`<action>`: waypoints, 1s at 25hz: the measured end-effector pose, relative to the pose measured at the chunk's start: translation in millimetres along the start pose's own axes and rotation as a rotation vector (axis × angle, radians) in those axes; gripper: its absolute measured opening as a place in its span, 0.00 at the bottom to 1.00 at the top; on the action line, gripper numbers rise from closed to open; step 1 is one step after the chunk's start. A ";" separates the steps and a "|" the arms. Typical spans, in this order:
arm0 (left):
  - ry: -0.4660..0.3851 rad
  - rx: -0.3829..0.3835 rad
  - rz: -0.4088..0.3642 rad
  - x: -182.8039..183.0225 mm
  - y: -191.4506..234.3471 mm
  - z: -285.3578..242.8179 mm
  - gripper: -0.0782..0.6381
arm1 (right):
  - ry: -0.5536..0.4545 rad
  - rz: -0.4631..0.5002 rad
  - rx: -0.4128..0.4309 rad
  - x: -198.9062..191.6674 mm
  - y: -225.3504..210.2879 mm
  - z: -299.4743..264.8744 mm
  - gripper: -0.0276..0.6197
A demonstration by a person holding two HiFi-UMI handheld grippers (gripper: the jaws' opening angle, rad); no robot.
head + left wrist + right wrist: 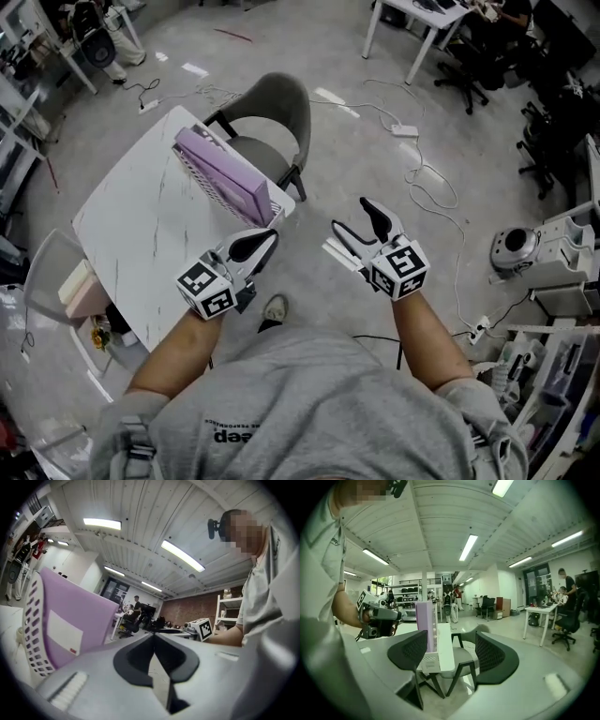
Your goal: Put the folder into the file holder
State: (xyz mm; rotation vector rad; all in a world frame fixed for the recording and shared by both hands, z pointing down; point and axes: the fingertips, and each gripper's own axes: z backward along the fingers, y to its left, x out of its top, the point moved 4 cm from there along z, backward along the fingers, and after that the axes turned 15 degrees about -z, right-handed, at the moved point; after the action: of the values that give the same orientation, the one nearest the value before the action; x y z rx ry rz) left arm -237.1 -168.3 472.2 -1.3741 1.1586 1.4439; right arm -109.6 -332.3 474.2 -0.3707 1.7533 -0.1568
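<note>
Standing on edge inside the white perforated file holder (pixel 194 167), the purple folder (pixel 230 171) sits at the far right corner of the white marble table (pixel 141 225), just beside a grey chair (pixel 277 112). The left gripper (pixel 255 246) hangs off the table's near right corner, close to the holder, and the left gripper view shows its 2 black pads (pixel 136 656) pressed together with nothing between them. The right gripper (pixel 352 222) is held over the floor, well apart from the table, and its 2 jaws stand wide apart and empty. Through that gap the right gripper view shows the folder, holder and chair further off.
</note>
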 end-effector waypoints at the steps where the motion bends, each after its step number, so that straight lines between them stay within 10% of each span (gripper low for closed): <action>1: 0.000 -0.023 -0.003 2.0 -6.6 -10.8 0.19 | -0.009 -0.003 -0.028 2.1 -8.1 13.5 0.51; 10: 0.003 -0.258 -0.035 14.6 -71.4 -115.5 0.19 | -0.111 -0.089 -0.299 11.0 -79.3 159.8 0.48; 25: -0.012 -0.552 -0.064 30.9 -174.6 -244.2 0.19 | -0.231 -0.159 -0.686 -2.3 -109.1 365.6 0.06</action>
State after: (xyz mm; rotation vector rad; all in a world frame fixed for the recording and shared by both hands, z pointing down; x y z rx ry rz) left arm -9.8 -362.4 430.5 -1.7460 0.7199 1.8005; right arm 263.5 -398.7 430.3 -0.9844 1.5063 0.3743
